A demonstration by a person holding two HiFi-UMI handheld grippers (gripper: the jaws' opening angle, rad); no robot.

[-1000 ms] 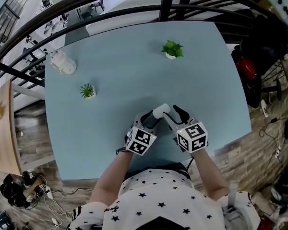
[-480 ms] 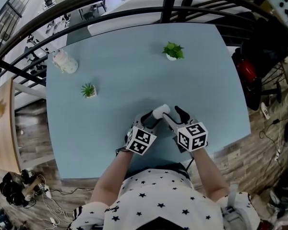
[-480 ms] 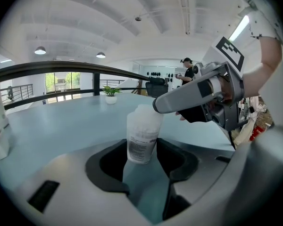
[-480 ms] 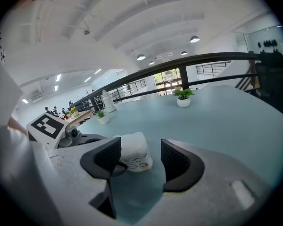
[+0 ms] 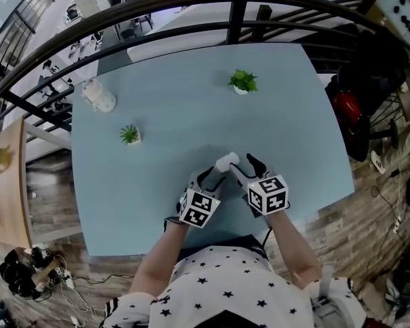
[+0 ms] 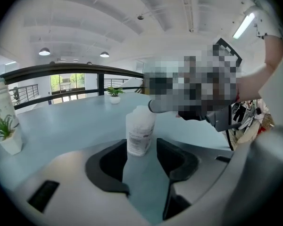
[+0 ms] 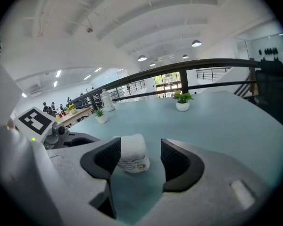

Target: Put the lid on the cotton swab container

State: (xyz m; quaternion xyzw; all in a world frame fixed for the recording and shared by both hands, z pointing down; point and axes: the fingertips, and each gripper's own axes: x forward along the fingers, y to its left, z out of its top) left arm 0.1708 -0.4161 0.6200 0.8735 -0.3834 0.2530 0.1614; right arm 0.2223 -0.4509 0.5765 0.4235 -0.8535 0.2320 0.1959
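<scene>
Standing upright, the cotton swab container (image 6: 140, 133) is clenched by the left tool (image 6: 141, 144); the right tool (image 7: 140, 147), jaws apart, straddles its top from lower right.

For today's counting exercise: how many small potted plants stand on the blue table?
2. One potted plant stands near the far edge of the table, right of centre. The other plant stands toward the left, nearer than the white bottle. None seems hidden.

Cotton swab container (image 5: 227, 160): near side blocked by left gripper (image 5: 214, 174) and right gripper (image 5: 244, 166). Far side: open table (image 5: 294, 128). Well beyond: small plant (image 5: 130, 135), bottle (image 5: 99, 96), far-left; second plant (image 5: 242, 81) straight back.
</scene>
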